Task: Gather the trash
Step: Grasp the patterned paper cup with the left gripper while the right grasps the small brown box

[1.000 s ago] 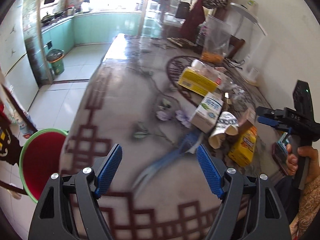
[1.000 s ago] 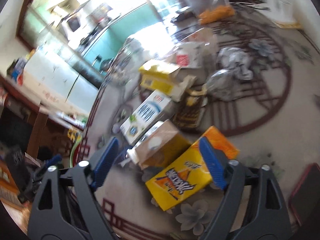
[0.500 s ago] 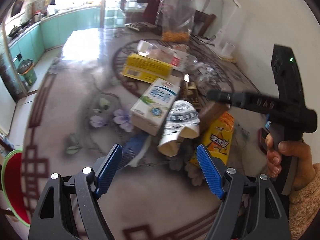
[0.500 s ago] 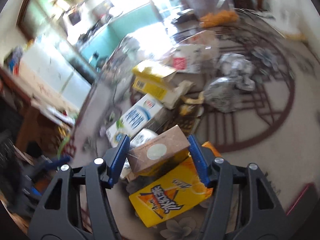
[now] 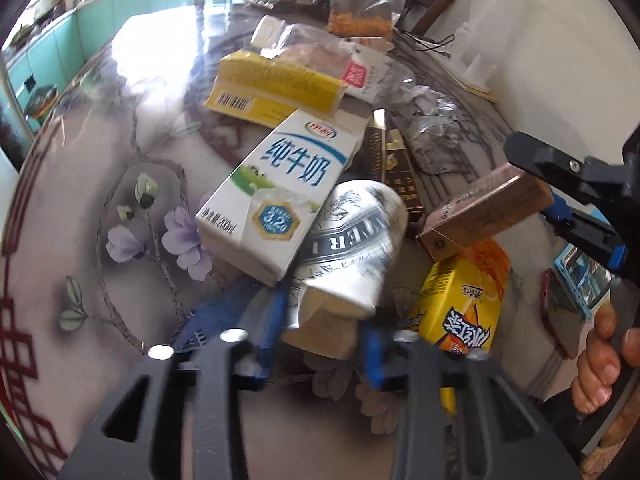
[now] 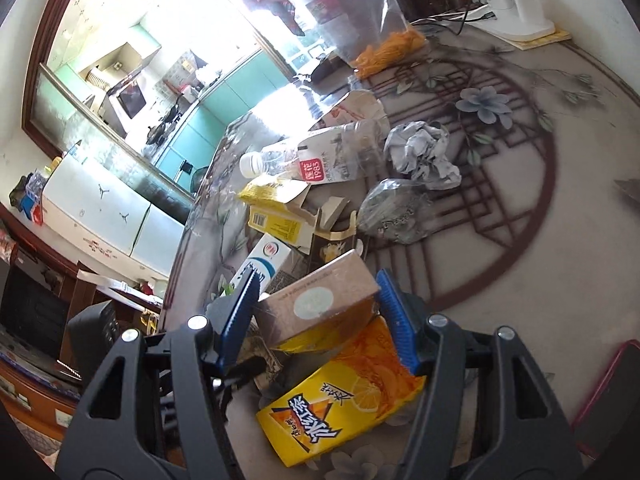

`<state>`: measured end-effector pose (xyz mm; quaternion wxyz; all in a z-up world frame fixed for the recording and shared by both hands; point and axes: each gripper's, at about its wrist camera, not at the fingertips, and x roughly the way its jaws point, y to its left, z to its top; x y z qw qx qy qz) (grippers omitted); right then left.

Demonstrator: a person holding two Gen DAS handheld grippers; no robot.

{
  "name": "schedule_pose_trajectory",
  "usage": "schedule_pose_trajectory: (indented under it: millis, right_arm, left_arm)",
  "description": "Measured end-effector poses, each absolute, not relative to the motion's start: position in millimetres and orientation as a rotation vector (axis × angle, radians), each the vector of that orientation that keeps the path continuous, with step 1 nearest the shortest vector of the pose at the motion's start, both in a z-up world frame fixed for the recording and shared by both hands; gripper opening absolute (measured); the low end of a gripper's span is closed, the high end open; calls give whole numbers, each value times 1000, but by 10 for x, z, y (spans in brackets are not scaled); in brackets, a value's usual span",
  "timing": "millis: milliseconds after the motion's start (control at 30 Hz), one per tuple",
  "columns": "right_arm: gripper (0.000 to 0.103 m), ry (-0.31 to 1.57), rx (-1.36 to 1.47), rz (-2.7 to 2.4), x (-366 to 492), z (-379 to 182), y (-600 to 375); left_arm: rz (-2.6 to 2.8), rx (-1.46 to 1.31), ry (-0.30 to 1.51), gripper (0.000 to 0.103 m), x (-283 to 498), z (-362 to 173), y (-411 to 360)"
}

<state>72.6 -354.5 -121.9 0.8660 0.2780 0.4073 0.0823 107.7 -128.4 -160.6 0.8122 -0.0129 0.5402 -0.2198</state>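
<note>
My left gripper (image 5: 320,344) is shut on a squashed grey-and-white paper cup (image 5: 348,256) lying on the table. My right gripper (image 6: 318,316) is shut on a small brown box (image 6: 320,300), held just above a yellow lemon-tea carton (image 6: 340,400); the box also shows at the right of the left wrist view (image 5: 480,210). A white milk carton (image 5: 276,192) lies against the cup. Behind it lie a yellow box (image 5: 276,88), a clear plastic bottle (image 6: 312,160), crumpled paper (image 6: 424,152) and a crumpled plastic wrapper (image 6: 396,212).
The patterned table (image 5: 120,208) has its left edge near the kitchen floor. A plastic bag with orange snacks (image 6: 384,44) stands at the back. A phone with a red case (image 5: 560,312) lies by my right hand. A dark flattened carton (image 5: 394,168) lies mid-pile.
My left gripper moved forward into the pile and closed on the paper cup. My right gripper closed on the brown box and lifted it slightly.
</note>
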Motion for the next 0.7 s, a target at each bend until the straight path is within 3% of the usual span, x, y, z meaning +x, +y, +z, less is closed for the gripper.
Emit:
schedule_pose_trajectory:
  millis: [467, 700]
  right_arm:
    - [59, 830, 557, 179, 645, -1169, -3478]
    - [59, 776, 494, 179, 487, -846, -3310]
  left_arm:
    - [-471, -88, 1062, 13, 713, -1232, -683]
    - [-432, -131, 980, 13, 446, -923, -188]
